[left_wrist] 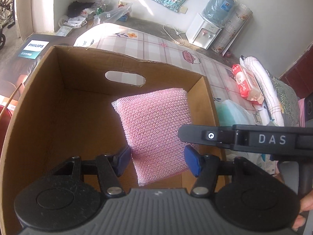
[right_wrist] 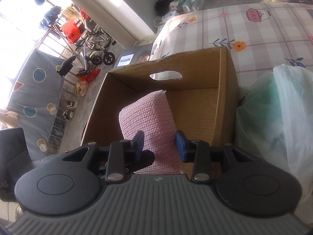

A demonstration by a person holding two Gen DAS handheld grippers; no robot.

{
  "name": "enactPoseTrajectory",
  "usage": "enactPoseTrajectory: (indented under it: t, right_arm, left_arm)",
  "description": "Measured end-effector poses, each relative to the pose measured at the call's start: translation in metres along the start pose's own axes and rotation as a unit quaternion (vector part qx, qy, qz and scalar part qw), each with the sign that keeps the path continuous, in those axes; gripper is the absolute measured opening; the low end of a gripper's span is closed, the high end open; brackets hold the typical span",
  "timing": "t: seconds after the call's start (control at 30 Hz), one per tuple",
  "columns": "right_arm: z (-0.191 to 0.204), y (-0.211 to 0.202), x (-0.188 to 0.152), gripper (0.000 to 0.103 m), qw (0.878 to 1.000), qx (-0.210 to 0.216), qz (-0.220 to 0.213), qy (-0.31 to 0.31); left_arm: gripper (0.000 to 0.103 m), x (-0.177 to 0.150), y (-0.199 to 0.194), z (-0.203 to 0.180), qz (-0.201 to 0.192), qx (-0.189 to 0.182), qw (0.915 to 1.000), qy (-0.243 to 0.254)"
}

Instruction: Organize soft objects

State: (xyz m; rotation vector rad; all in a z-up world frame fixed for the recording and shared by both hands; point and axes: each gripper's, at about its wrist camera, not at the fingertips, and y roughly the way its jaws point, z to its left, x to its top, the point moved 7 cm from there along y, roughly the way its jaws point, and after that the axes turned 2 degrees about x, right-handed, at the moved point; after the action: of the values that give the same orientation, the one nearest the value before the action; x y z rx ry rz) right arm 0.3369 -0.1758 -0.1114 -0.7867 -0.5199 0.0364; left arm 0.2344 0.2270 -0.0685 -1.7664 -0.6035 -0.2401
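A pink bubble-textured foam pad (left_wrist: 156, 125) hangs over the open cardboard box (left_wrist: 78, 74), its far end down inside near the box's right wall. My left gripper (left_wrist: 157, 161) is shut on the pad's near end, a blue pad pressing each edge. One finger of my right gripper (left_wrist: 195, 136) reaches in from the right across the pad. In the right wrist view the same pink pad (right_wrist: 146, 113) curls down into the box (right_wrist: 137, 78), with my right gripper (right_wrist: 160, 146) shut on it. The box floor looks bare apart from the pad.
The box stands on a bed with a checked sheet (left_wrist: 156, 47). Right of it lie a pale green plastic bag (right_wrist: 273, 107), a red tissue pack (left_wrist: 245, 84) and a white rolled towel (left_wrist: 260, 82). A Philips carton (left_wrist: 35, 49) sits left of the box.
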Motion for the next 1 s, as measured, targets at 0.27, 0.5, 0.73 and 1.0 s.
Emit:
enactPoseTrajectory:
  t: [0.27, 0.5, 0.73, 1.0]
  right_arm:
    - [-0.02, -0.016, 0.018, 0.035, 0.999, 0.012, -0.036, -0.001]
    - [-0.042, -0.063, 0.016, 0.035, 0.995, 0.047, -0.085, 0.002]
    - [-0.067, -0.082, -0.006, 0.035, 0.993, 0.07, -0.096, 0.024]
    - [-0.098, -0.098, -0.036, 0.035, 0.99, 0.066, -0.11, 0.055]
  left_arm:
    - [0.06, 0.005, 0.067, 0.024, 0.066, 0.039, 0.9966, -0.03]
    - [0.058, 0.008, 0.075, 0.026, 0.07, 0.06, 0.9954, -0.03]
    - [0.045, 0.019, 0.093, 0.011, 0.077, 0.063, 0.9949, -0.015]
    - [0.046, 0.018, 0.097, -0.008, 0.065, 0.05, 0.9966, 0.007]
